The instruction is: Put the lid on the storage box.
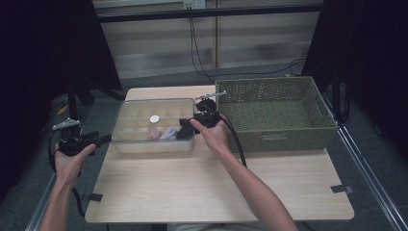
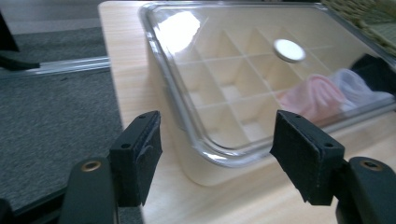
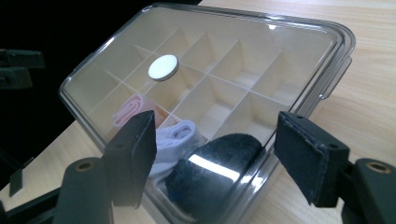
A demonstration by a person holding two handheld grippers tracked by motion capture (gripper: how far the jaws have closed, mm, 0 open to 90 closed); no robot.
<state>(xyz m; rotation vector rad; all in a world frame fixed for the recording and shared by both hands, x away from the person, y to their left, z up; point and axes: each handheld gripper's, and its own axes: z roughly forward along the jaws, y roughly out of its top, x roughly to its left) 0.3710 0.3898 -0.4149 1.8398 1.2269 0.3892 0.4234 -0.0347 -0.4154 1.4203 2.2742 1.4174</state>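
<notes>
A clear-lidded box (image 1: 144, 126) with cream dividers lies on the wooden table (image 1: 216, 187). Its lid carries a white round knob (image 1: 154, 119). Rolled socks fill its near right compartments: pink (image 3: 133, 108), white (image 3: 180, 135) and black (image 3: 219, 170). My left gripper (image 1: 106, 140) is open at the box's left end, and the box's corner (image 2: 219, 154) lies just ahead of its spread jaws (image 2: 215, 123). My right gripper (image 1: 185, 127) is open at the right end, its jaws (image 3: 215, 122) on either side of the corner over the black sock. Neither pad presses on the lid.
A green wicker basket (image 1: 276, 113) stands to the right of the box, close to it. Cables (image 1: 235, 142) trail from both grippers. Grey floor and a metal rail (image 2: 56, 65) lie past the table's left edge. Bare tabletop lies in front of the box.
</notes>
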